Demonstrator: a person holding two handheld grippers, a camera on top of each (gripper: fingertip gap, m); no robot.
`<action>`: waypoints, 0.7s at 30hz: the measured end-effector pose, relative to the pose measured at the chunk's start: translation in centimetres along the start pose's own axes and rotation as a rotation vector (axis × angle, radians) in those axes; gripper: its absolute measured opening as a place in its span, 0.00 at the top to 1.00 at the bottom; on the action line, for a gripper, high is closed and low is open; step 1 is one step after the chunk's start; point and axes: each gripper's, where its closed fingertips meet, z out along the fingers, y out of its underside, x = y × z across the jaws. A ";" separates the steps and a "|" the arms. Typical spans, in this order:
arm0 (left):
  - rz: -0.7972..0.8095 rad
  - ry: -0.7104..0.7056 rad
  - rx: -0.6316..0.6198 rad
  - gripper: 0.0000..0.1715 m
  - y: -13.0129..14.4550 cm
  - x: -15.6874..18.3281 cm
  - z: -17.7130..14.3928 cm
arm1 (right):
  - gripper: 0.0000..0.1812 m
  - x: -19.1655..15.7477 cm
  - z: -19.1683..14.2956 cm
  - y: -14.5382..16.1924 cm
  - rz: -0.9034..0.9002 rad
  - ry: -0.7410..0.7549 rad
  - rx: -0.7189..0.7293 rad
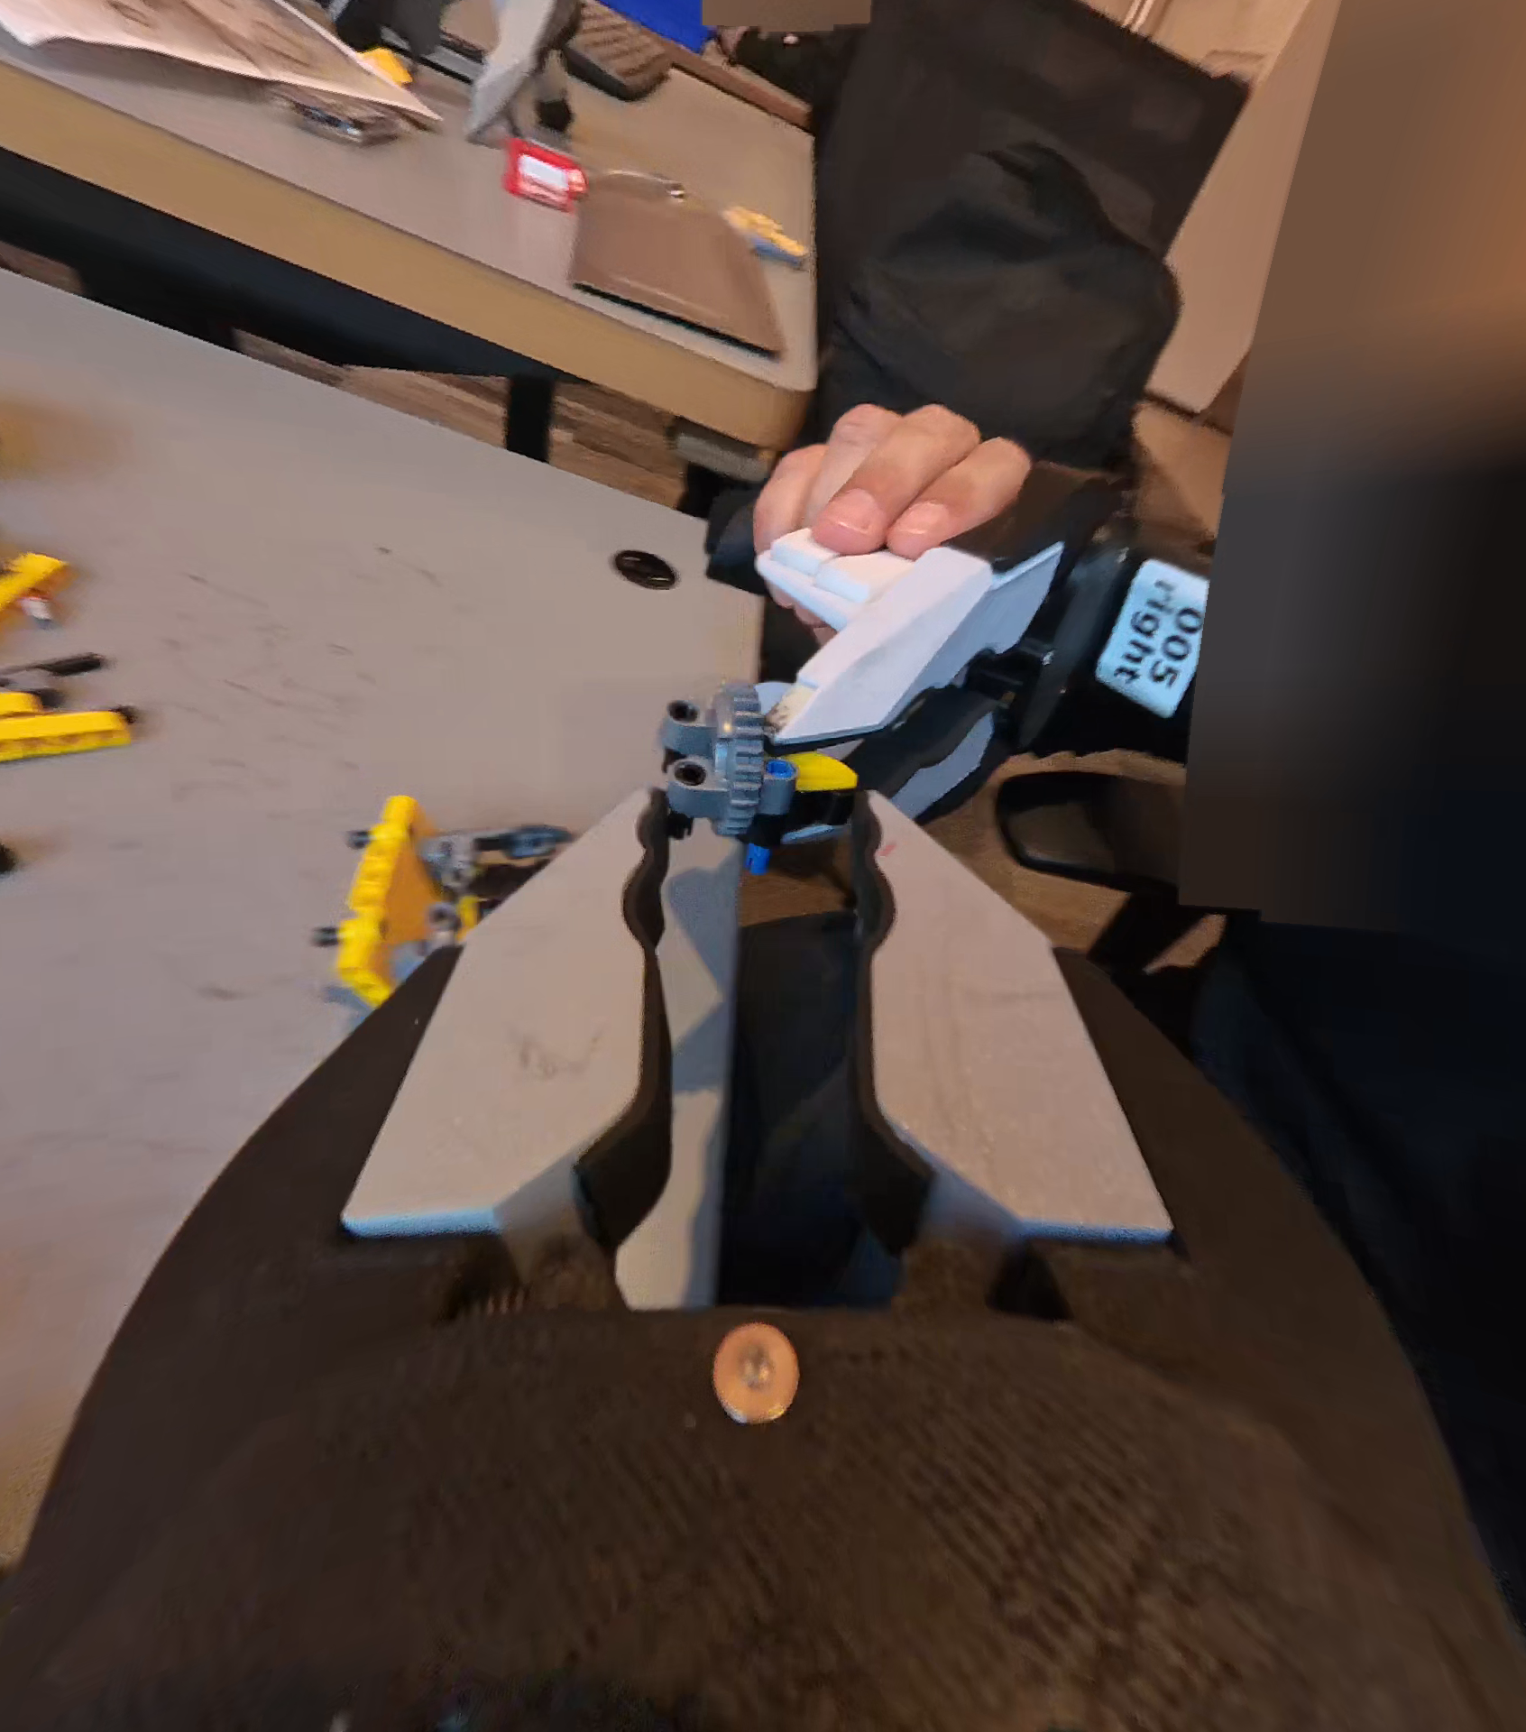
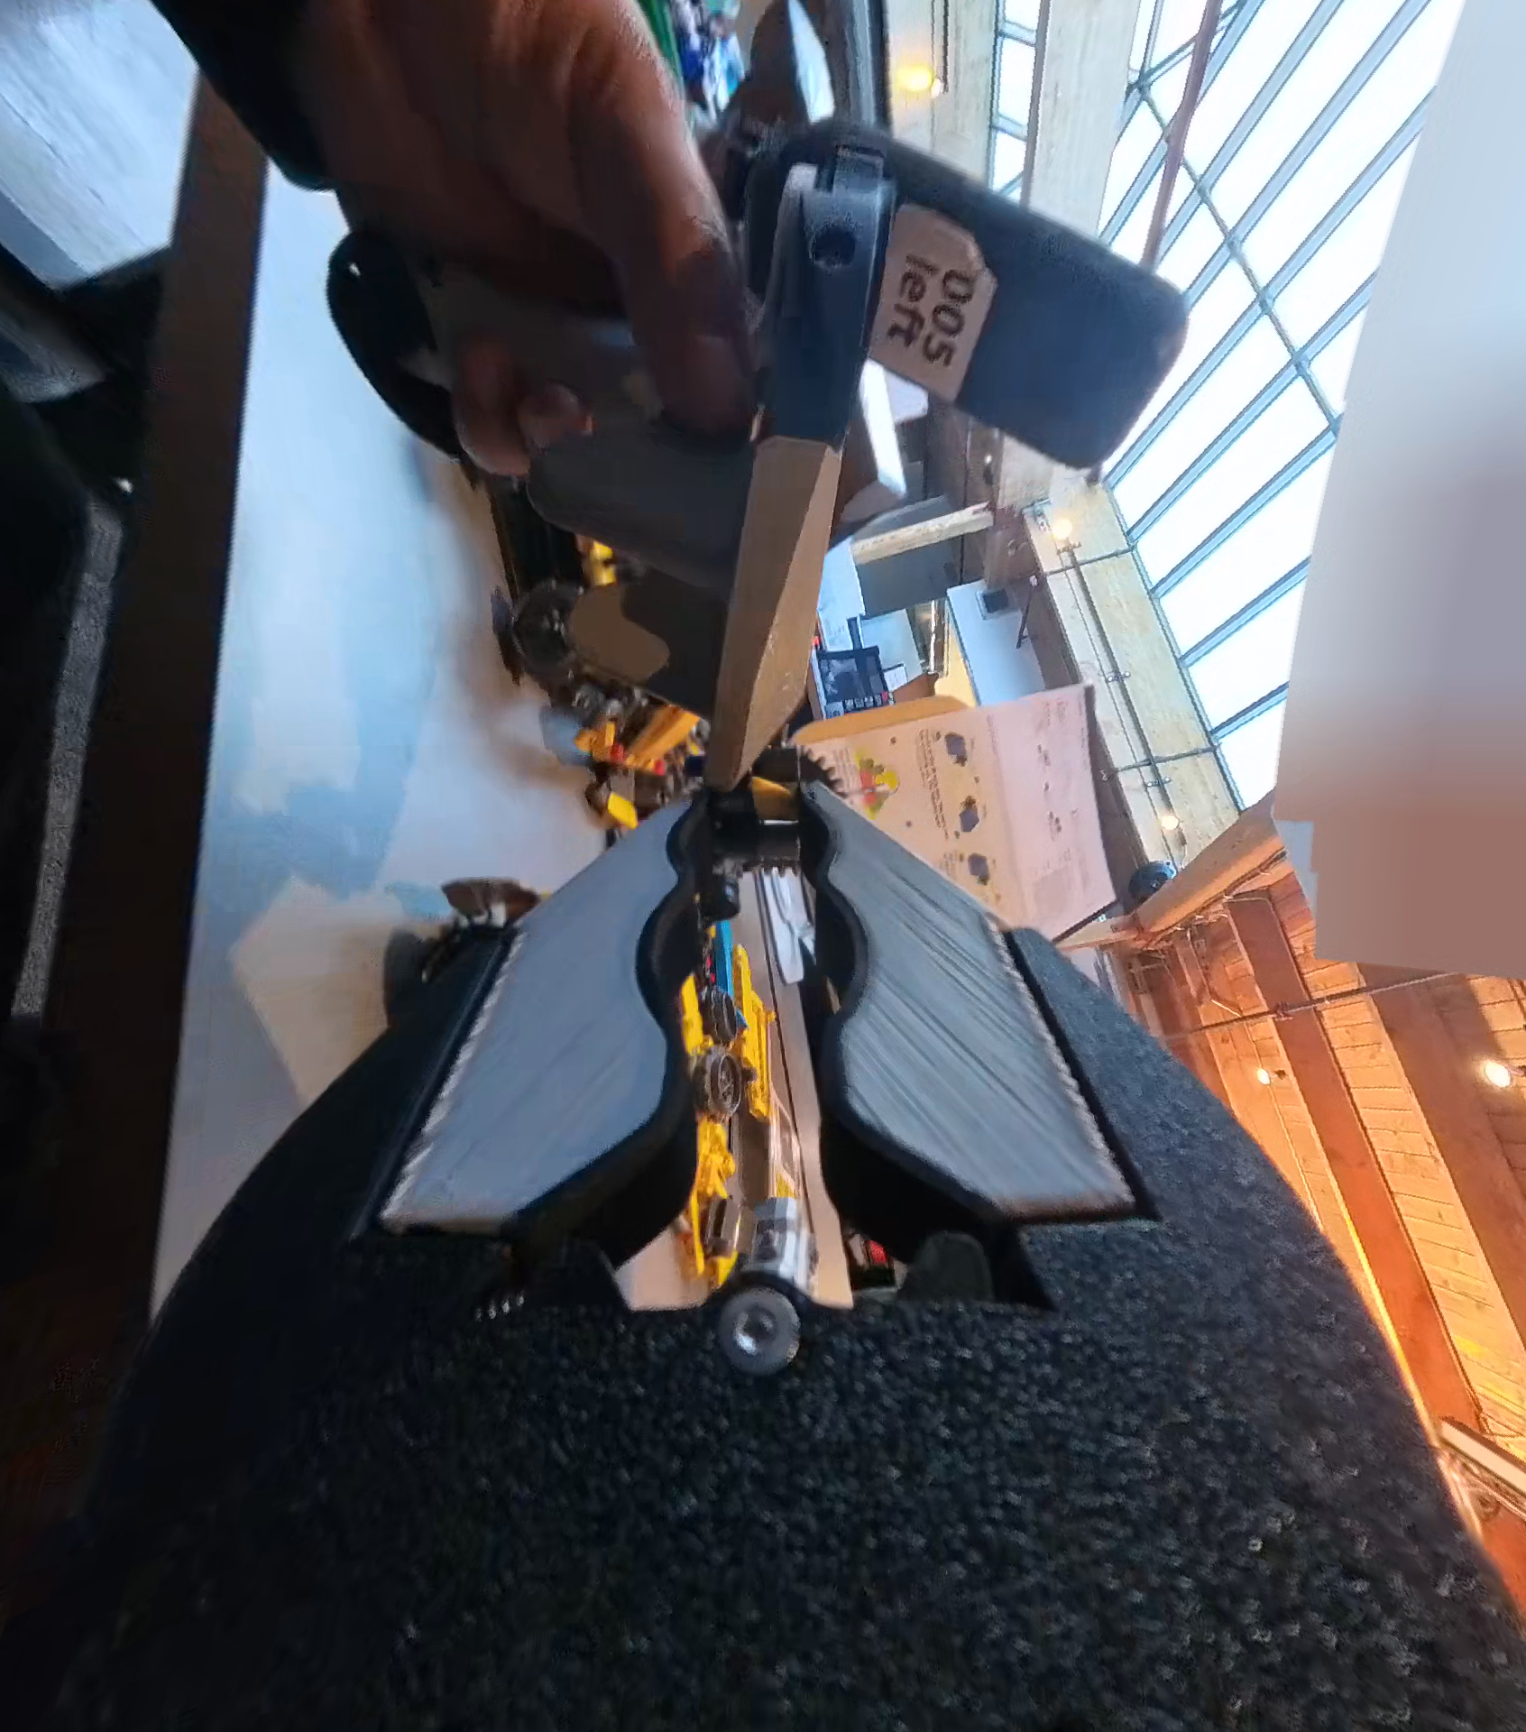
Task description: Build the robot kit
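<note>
A small toy-brick assembly (image 1: 731,764) with a grey gear, grey connectors, a yellow and black piece and a blue pin hangs in the air over the table's near edge. My left gripper (image 1: 759,815) is shut on it from below, its grey fingers on either side. My right gripper (image 1: 811,750), white-fingered and held by a hand (image 1: 890,478), comes in from the right and is shut on the yellow and black end. In the right wrist view my right gripper (image 2: 752,811) clamps the assembly (image 2: 755,834), and the left gripper (image 2: 736,764) reaches down to it from above.
Loose yellow beams (image 1: 0,731) and a yellow sub-assembly (image 1: 394,890) lie on the grey table (image 1: 319,581). A second table (image 1: 422,197) behind holds papers, a red item (image 1: 544,178) and a brown board (image 1: 675,272). A yellow toy vehicle (image 2: 726,1050) and an instruction sheet (image 2: 975,806) lie below. Less than 4 cm separates the two grippers' tips.
</note>
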 end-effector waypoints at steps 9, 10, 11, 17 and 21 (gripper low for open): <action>0.065 -0.067 -0.092 0.79 1.6 -3.2 1.0 | 0.91 -1.6 0.1 2.9 0.099 -0.100 -0.025; 0.072 -0.063 -0.086 0.79 1.7 -3.1 0.8 | 0.92 -1.5 -0.1 2.6 0.129 -0.106 -0.016; 0.071 -0.052 -0.080 0.79 1.8 -3.0 0.6 | 0.92 -1.5 -0.3 2.4 0.161 -0.115 -0.009; 0.183 -0.010 -0.057 0.79 1.9 -1.4 0.2 | 0.95 -0.7 -1.4 1.8 0.611 -0.266 0.041; 0.339 -0.033 -0.125 0.79 2.3 0.3 0.7 | 0.89 1.5 -2.5 0.2 0.908 -0.353 0.123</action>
